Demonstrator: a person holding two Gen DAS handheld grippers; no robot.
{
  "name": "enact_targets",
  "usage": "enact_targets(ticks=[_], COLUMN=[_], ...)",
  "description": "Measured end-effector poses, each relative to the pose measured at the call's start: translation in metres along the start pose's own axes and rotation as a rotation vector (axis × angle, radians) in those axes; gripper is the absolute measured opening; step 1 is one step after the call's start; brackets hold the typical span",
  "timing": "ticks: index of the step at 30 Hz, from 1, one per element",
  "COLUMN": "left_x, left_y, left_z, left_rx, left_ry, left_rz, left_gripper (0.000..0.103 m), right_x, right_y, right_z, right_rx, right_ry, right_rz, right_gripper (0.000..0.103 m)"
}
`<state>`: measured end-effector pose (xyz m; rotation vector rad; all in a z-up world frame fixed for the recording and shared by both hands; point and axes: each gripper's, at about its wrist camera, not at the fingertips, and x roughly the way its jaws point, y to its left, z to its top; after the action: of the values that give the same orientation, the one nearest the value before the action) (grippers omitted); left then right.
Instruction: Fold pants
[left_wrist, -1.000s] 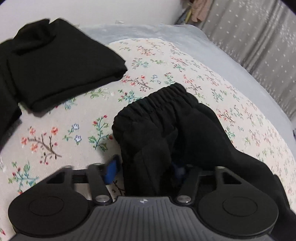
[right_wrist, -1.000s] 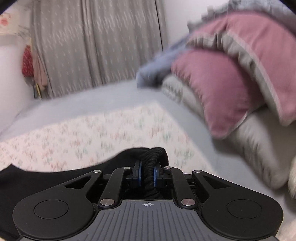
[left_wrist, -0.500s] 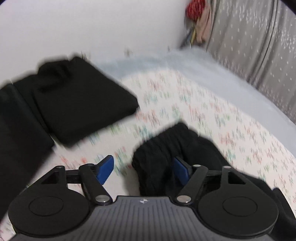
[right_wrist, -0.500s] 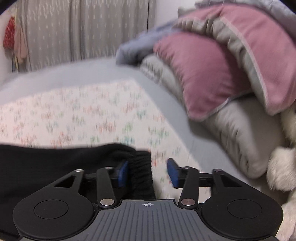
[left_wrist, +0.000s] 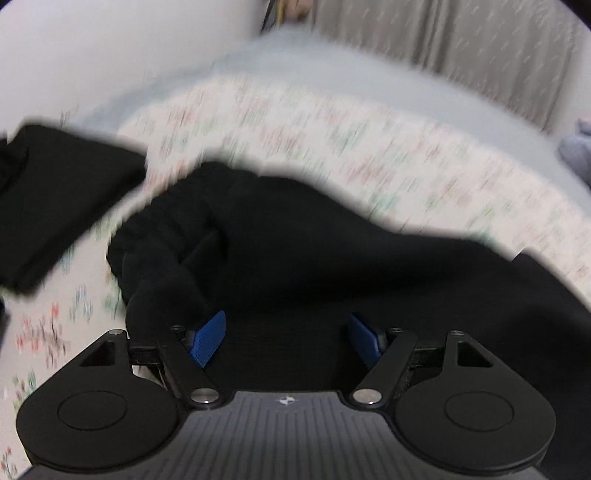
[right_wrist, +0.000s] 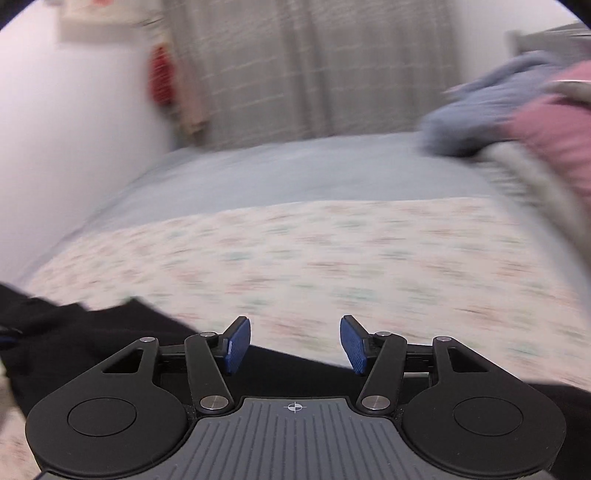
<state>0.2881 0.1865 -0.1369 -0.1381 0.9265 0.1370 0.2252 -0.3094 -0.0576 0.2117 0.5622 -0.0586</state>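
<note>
The black pants (left_wrist: 303, 251) lie bunched on a floral sheet (left_wrist: 332, 140), waistband toward the left, in the left wrist view. My left gripper (left_wrist: 286, 338) is open just above the pants, its blue pads apart with cloth between and below them. In the right wrist view my right gripper (right_wrist: 295, 345) is open and empty, over the edge of the pants (right_wrist: 92, 332), which run along the bottom left. Both views are motion-blurred.
A folded black garment (left_wrist: 55, 192) lies at the left on the floral sheet. Pink and grey pillows (right_wrist: 546, 122) with a blue-grey cloth are piled at the right. A grey curtain (right_wrist: 314, 62) and white wall stand behind the bed.
Both grippers have opened and let go of the pants. The right gripper released the waistband and swung left; the left gripper moved over the cloth.
</note>
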Motion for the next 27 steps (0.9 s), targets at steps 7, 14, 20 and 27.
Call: enact_targets(ticks=[7, 14, 20, 27], left_x=[0.001, 0.002, 0.0, -0.002], left_y=[0.008, 0.031, 0.043, 0.05], left_z=[0.001, 0.002, 0.001, -0.001], left_rx=[-0.036, -0.125, -0.204, -0.24], left_ry=[0.029, 0.044, 0.055, 0.057], left_rz=[-0.005, -0.035, -0.034, -0.063], left_gripper=[0.074, 0.046, 0.016, 0.008], right_x=[0.157, 0.242, 0.225, 0.172], right_y=[0.084, 0.135, 0.164, 0.175], right_z=[0.035, 0.035, 0.037, 0.072], right_rx=[0.089, 0.105, -0.066, -0.102], right_ry=[0.299, 0.445, 0.402, 0.088], right_rz=[0.34, 0.39, 0.395, 0.307], right_gripper=[0.051, 0.029, 0.004, 0.001])
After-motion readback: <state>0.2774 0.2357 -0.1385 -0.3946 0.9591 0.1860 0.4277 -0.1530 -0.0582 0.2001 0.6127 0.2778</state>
